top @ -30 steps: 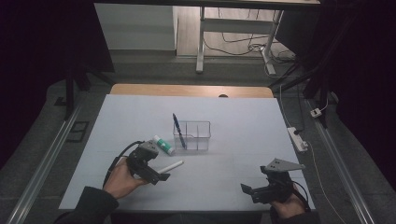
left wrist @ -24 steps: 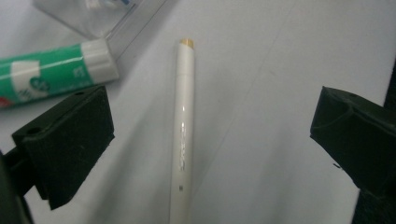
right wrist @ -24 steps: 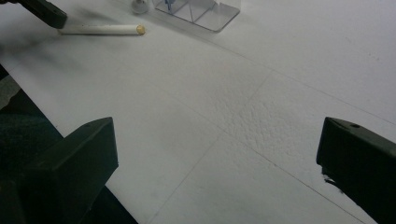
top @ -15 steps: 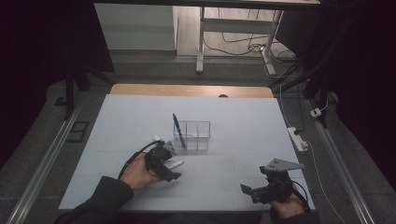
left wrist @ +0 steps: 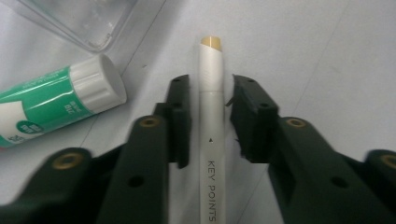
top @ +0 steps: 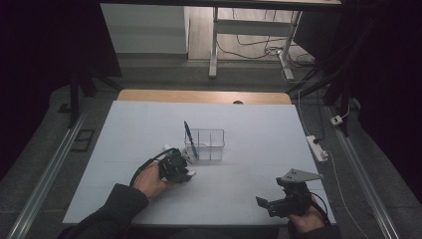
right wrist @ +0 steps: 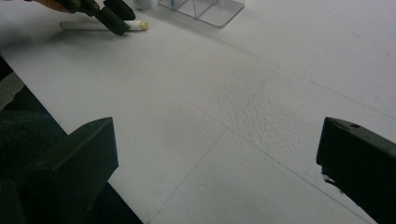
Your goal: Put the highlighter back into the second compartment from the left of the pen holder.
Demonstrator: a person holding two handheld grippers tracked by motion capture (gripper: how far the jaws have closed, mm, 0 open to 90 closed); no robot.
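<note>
The white marker (left wrist: pixel 211 140) lies flat on the table (top: pixel 249 129), just in front of the clear organiser (top: pixel 206 144), whose corner shows at the top of the left gripper view. A green glue stick (left wrist: pixel 56 105) lies right beside the marker, close to the left jaw and crowding that side. A blue pen (top: pixel 190 141) stands tilted in the organiser. The left gripper (left wrist: pixel 211 116) has slid in toward the organiser since a second ago, and its jaws have just been closing, now hugging the marker on both sides. The right gripper (right wrist: pixel 217 163) sits well apart near the table edge, jaws wide with nothing between them, same spot as before.
</note>
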